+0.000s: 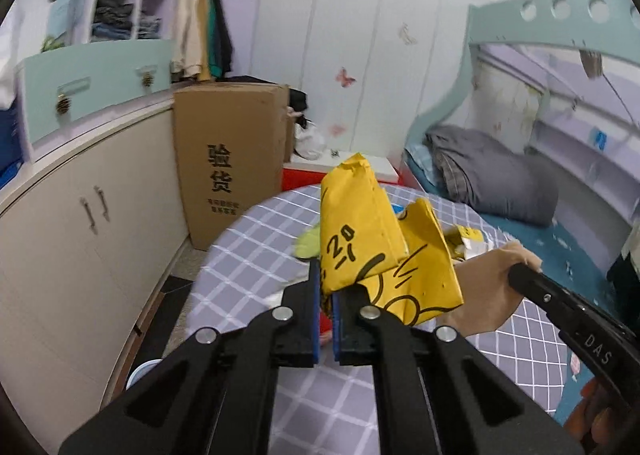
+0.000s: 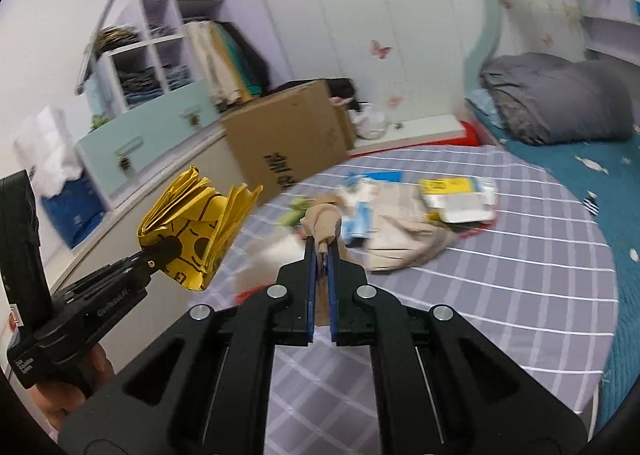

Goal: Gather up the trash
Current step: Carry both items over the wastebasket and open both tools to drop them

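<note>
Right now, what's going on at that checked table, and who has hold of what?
A person is clearing trash with two handheld grippers. The left gripper is shut on a crumpled yellow paper wrapper with black cartoon print, held up above the round table with the grey checked cloth. The right gripper is shut on a beige plastic bag, which trails onto the cloth. Blue, yellow and white packaging scraps still lie on the table.

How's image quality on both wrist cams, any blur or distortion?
Left wrist view: strong fisheye bending with dark corners; the yellow bag in the left gripper is fairly sharp, the bed frame smeared. Right wrist view: heavier motion blur on the litter, the table and the cardboard box; the right gripper stays crisp. Even indoor light, no glare.
</note>
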